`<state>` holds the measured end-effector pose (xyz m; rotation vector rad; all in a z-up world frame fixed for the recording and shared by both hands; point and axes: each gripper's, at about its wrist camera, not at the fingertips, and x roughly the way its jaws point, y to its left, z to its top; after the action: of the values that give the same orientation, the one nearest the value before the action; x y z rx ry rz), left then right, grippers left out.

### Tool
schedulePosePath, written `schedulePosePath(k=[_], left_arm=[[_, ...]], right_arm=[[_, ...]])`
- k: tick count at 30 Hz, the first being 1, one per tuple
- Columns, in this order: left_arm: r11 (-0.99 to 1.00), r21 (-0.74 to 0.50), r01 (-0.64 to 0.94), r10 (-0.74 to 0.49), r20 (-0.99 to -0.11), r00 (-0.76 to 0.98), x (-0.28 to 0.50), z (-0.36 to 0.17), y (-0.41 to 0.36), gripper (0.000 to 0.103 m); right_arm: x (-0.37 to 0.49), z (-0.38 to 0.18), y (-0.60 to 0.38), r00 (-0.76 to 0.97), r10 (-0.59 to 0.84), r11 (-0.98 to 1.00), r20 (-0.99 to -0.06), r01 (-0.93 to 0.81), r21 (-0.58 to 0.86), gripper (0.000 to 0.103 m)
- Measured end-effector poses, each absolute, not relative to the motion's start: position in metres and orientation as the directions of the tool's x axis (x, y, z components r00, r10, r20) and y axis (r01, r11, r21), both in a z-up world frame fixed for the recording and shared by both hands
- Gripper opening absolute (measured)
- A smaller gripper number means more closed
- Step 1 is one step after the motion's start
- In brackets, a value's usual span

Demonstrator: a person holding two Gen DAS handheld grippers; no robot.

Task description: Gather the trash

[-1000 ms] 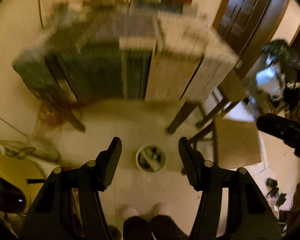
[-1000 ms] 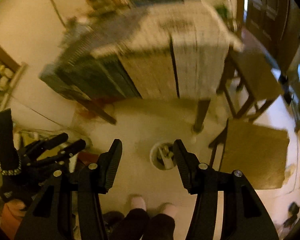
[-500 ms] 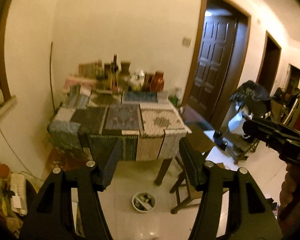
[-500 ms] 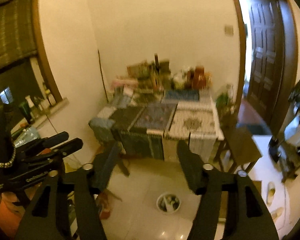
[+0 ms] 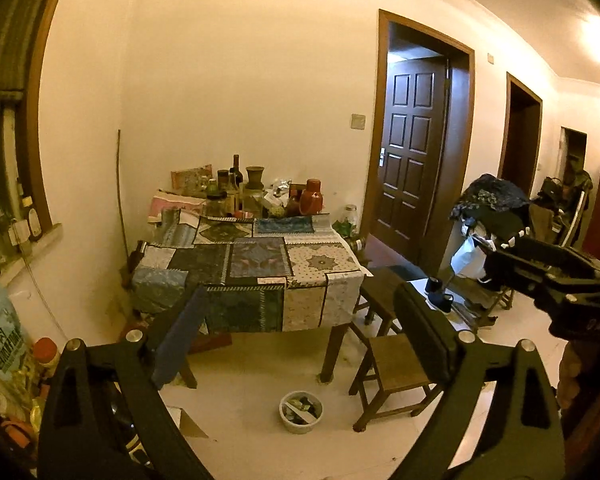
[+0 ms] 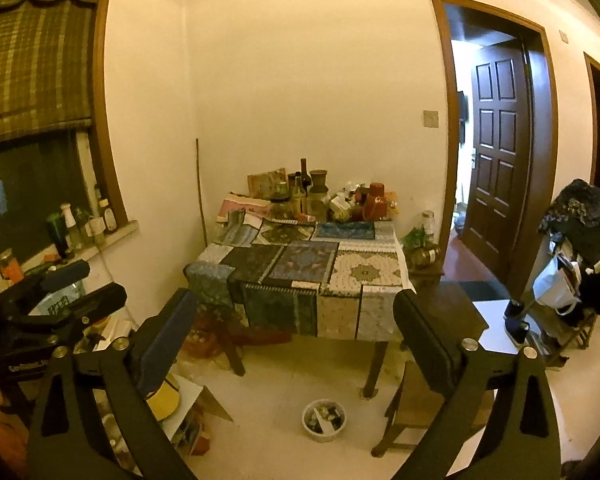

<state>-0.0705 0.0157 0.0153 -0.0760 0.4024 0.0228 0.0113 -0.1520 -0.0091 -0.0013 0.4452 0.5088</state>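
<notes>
A small white bin (image 5: 301, 412) holding scraps of trash stands on the pale floor in front of the table (image 5: 244, 308), beside its right front leg. The right wrist view shows the same bin (image 6: 324, 420) low in the middle. My left gripper (image 5: 300, 300) is held high and well back from the bin. Its jaws are opening and nothing is between them. My right gripper (image 6: 296, 300) hangs just as far back, jaws opening too, with nothing in them. A patchwork cloth covers the table (image 6: 300, 312).
Bottles, jars and a red jug (image 5: 311, 202) crowd the table's far end. A wooden stool (image 5: 396, 376) stands right of the bin. Bags and boxes (image 6: 180, 408) lie on the floor at left. A dark door (image 5: 412, 152) and a clothes rack (image 5: 492, 208) are at right.
Both views have swung up from looking down at the floor and bin to looking across the room. Both grippers have risen, and their jaws stand wider apart.
</notes>
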Motion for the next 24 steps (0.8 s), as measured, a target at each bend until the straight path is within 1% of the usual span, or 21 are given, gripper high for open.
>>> schedulePosePath(k=[8,24], left_arm=[[0.997,-0.076,-0.023,-0.008,-0.385,0.923,-0.082,0.016,0.017,0.094],[0.996,-0.087,-0.017,-0.019,-0.401,0.916,-0.079,0.008,0.022,0.094]], right_arm=[[-0.01,-0.01,-0.16,0.776,0.47,0.877,-0.421,-0.466,0.12,0.098],[-0.016,-0.013,-0.16,0.764,0.469,0.876,-0.444,-0.467,0.121,0.098]])
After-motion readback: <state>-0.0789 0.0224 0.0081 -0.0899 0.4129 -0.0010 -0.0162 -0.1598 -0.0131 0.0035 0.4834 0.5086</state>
